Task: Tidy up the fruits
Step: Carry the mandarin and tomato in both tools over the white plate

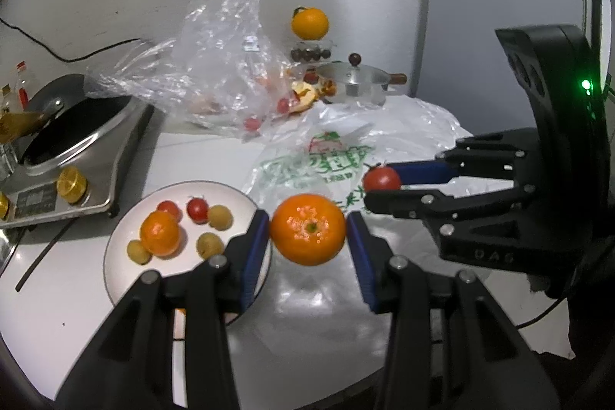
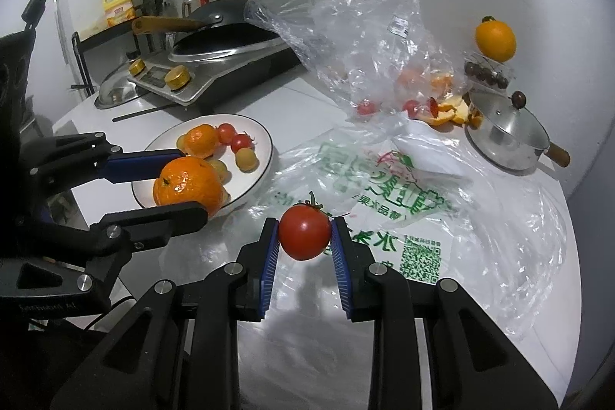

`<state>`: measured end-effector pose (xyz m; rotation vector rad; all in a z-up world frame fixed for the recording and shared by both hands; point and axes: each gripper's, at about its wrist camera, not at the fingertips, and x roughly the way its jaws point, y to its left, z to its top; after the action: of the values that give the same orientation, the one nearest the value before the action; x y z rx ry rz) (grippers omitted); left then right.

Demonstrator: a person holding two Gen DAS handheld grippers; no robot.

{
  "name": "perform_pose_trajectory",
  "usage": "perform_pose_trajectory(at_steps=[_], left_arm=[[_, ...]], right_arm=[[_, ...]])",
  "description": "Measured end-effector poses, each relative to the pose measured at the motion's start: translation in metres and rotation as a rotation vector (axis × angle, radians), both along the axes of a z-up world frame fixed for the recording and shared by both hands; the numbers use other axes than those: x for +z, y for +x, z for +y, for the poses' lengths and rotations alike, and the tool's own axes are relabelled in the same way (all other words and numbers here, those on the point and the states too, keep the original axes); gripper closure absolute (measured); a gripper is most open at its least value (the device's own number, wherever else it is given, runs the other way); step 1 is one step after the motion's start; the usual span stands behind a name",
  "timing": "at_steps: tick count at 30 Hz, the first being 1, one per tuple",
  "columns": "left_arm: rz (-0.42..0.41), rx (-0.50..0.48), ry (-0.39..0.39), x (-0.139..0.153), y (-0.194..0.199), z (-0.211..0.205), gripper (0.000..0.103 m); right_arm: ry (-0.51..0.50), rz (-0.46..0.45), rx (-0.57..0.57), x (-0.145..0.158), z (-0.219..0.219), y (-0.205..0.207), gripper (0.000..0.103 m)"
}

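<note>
The white round plate [image 1: 123, 237] already holds several fruits; the left hand-held gripper [image 1: 307, 229] grasps a round orange mandarin [image 1: 307, 229], the right hand-held gripper [image 2: 305, 237] a red tomato [image 2: 305, 231], neither plated yet.

Dim indoor light with a cool cast. Glare spots shine on the orange [image 1: 307, 229] between the tool's fingers. Soft shadows fall beneath on the worktop [image 2: 307, 344]. Fisheye edges curve and darken.

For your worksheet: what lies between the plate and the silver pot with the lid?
In the right wrist view, the printed plastic bag covers the counter between the plate and the pot.
</note>
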<state>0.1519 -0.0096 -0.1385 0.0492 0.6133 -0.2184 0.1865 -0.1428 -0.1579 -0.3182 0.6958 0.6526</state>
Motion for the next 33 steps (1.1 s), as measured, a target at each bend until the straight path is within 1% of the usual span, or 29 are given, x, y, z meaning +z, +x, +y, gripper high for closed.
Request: perform_pose_trajectory(at_steps=[15,23,29,33], left_arm=[[-0.005,0.078,-0.011,-0.003,-0.013,0.044,0.060],[0.001,0.149,-0.013,-0.008,-0.016,0.076,0.060],[0.022,0.209,-0.007,-0.019,-0.009,0.104,0.060],[0.041,0.233,-0.010,-0.029,-0.003,0.116,0.060]], right_arm=[[-0.031,0.006,0.050,-0.003,0.037,-0.004,0.074],[-0.039,0.013,0.078,-0.005,0.059,-0.001,0.074],[-0.048,0.022,0.096,-0.009,0.072,0.002,0.074],[-0.060,0.032,0.099,-0.013,0.078,0.005,0.073]])
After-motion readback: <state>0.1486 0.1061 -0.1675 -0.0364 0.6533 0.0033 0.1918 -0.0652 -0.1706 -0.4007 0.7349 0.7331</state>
